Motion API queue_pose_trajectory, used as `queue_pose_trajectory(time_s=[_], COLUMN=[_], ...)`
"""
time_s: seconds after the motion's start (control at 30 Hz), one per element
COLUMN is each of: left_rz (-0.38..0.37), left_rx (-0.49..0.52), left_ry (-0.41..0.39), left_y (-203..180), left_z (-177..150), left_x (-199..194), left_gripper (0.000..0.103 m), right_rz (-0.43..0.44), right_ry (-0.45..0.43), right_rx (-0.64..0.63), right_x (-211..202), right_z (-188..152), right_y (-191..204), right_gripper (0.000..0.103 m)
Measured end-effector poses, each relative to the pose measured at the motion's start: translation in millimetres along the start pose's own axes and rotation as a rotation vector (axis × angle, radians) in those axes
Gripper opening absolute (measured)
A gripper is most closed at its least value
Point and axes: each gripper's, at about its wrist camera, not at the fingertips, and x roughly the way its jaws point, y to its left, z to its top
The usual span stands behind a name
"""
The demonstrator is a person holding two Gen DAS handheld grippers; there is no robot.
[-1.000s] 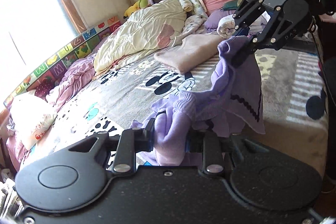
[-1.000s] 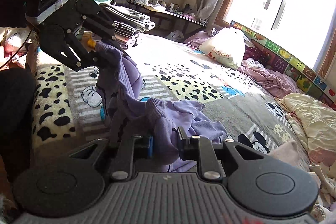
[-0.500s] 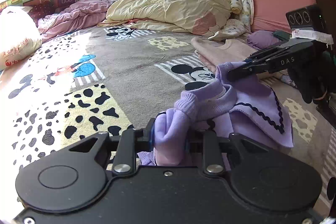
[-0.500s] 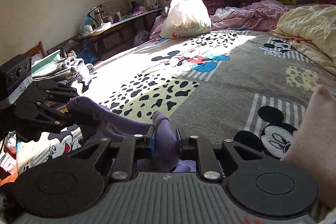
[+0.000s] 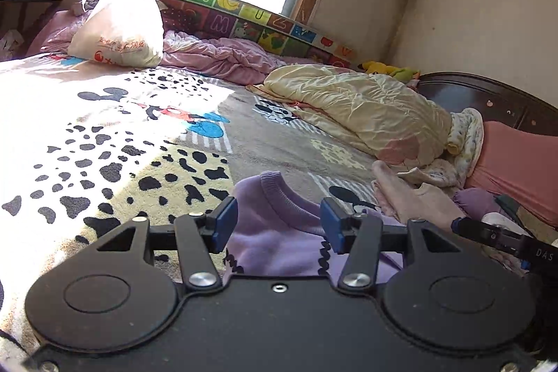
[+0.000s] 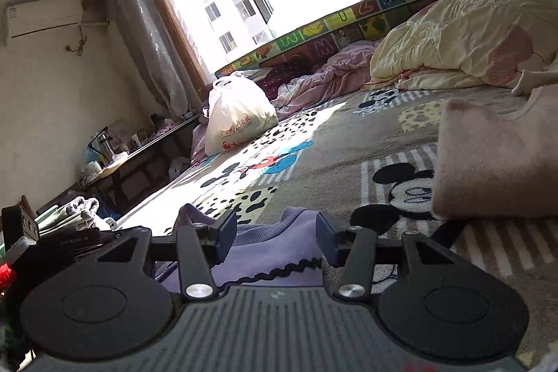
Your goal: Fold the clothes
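Note:
A purple sweater (image 5: 279, 239) with black zigzag trim lies flat on the cartoon-print bedspread (image 5: 104, 142). My left gripper (image 5: 278, 225) hovers low over its ribbed neckline. Its jaws are opening, and the blue pads (image 5: 225, 225) stand apart on either side of the cloth without pressing on it. In the right wrist view the same sweater (image 6: 272, 253) lies under my right gripper (image 6: 275, 237). That gripper's jaws are also opening, clear of the fabric. Each gripper shows at the edge of the other's view: the right gripper (image 5: 502, 239) and the left gripper (image 6: 75, 243).
A folded pale pink garment (image 6: 495, 162) lies just right of the sweater. Behind are a cream quilt (image 5: 366, 107), a crumpled pink blanket (image 5: 223, 54), a white plastic bag (image 5: 122, 27) and a pink pillow (image 5: 516, 169) by the dark headboard. A cluttered desk (image 6: 122, 156) stands beside the bed.
Both grippers sank to the bed and rolled level. Their jaws, earlier shut on the lifted purple sweater, have let go, and it now lies on the bedspread.

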Motion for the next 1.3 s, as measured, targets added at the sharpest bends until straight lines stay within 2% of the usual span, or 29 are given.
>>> queue_pose_trajectory(time_s=[0.07, 0.1, 0.17, 0.2, 0.23, 0.27, 0.33, 0.4, 0.5, 0.6, 0.63, 0.7, 0.73, 0.8, 0.87, 0.93, 0.97, 1.03, 1.07, 1.13, 1.17, 1.2, 1.23, 1.3], left_rz=[-0.030, -0.028, 0.086, 0.128, 0.117, 0.107, 0.085, 0.049, 0.060, 0.080, 0.100, 0.138, 0.134, 0.151, 0.163, 0.153, 0.160, 0.162, 0.166, 0.172, 0.158, 0.137, 0.120, 0.078], left_rx=[0.164, 0.247, 0.339, 0.365, 0.253, 0.209, 0.191, 0.173, 0.152, 0.111, 0.105, 0.117, 0.131, 0.167, 0.182, 0.126, 0.059, -0.044, -0.079, -0.143, -0.200, -0.288, -0.371, -0.531], left_ry=[0.016, 0.069, 0.314, 0.318, 0.290, 0.300, 0.330, 0.277, 0.152, 0.139, 0.211, 0.386, 0.373, 0.392, 0.423, 0.423, 0.389, 0.265, 0.232, 0.192, 0.185, 0.186, 0.193, 0.221], left_y=[-32.5, -48.2, -55.4, -47.6, -27.3, -20.0, -16.5, -15.6, -7.6, 4.7, 8.8, 14.7, 14.3, 9.1, 5.6, 12.8, 16.7, 18.3, 18.9, 20.8, 24.2, 30.1, 35.4, 43.6], left_z=[-2.4, -8.8, -35.3, -53.3, -60.9, -56.5, -42.5, -23.4, 2.6, 11.0, 4.9, -18.0, -30.0, -31.2, -27.9, -20.8, -12.5, 0.1, 0.9, -2.3, -8.2, -18.4, -30.2, -56.6], left_x=[12.1, 27.3, 74.2, 86.3, 89.0, 86.7, 78.5, 61.5, 58.1, 85.7, 102.6, 138.2, 143.9, 148.3, 151.4, 144.9, 130.4, 85.6, 65.4, 32.2, 18.1, 3.1, -5.8, -17.7], left_gripper=[0.051, 0.051, 0.057, 0.061, 0.066, 0.066, 0.064, 0.060, 0.059, 0.059, 0.059, 0.059, 0.062, 0.063, 0.064, 0.064, 0.064, 0.064, 0.065, 0.067, 0.070, 0.071, 0.073, 0.075], right_rz=[0.042, 0.032, 0.004, -0.005, -0.009, -0.010, -0.011, -0.033, -0.044, -0.031, -0.027, -0.024, -0.018, 0.015, 0.020, 0.014, 0.008, -0.013, -0.033, -0.066, -0.079, -0.094, -0.092, -0.052], right_ry=[-0.018, 0.014, 0.174, 0.276, 0.321, 0.322, 0.313, 0.235, 0.084, 0.016, 0.034, 0.146, 0.199, 0.206, 0.219, 0.223, 0.229, 0.236, 0.216, 0.146, 0.119, 0.101, 0.105, 0.154], right_rx=[-0.135, -0.162, -0.158, -0.146, -0.163, -0.202, -0.248, -0.268, -0.346, -0.435, -0.453, -0.463, -0.416, -0.307, -0.297, -0.292, -0.294, -0.298, -0.271, -0.163, -0.084, 0.006, 0.101, 0.296], right_x=[-2.5, 6.1, 44.7, 67.0, 79.5, 84.4, 89.0, 70.3, 30.8, 14.7, 17.3, 36.0, 45.5, 51.8, 58.8, 60.6, 60.6, 57.6, 49.5, 29.7, 21.3, 13.5, 10.9, 15.0], right_z=[-2.8, -4.5, -16.9, -26.9, -32.1, -33.6, -31.4, -22.3, -19.2, -23.6, -27.3, -41.1, -49.5, -50.6, -48.6, -48.6, -47.5, -44.3, -41.0, -33.3, -31.8, -31.8, -33.7, -43.2], right_y=[25.7, 31.4, 26.8, 20.4, 18.2, 19.2, 22.6, 32.3, 49.1, 62.3, 63.6, 60.0, 51.2, 33.3, 30.6, 29.9, 31.1, 35.4, 37.7, 36.9, 30.8, 22.3, 13.2, -3.7], right_gripper=[0.047, 0.047, 0.048, 0.048, 0.048, 0.049, 0.049, 0.047, 0.047, 0.047, 0.047, 0.047, 0.046, 0.046, 0.047, 0.047, 0.047, 0.048, 0.049, 0.053, 0.063, 0.067, 0.074, 0.074])
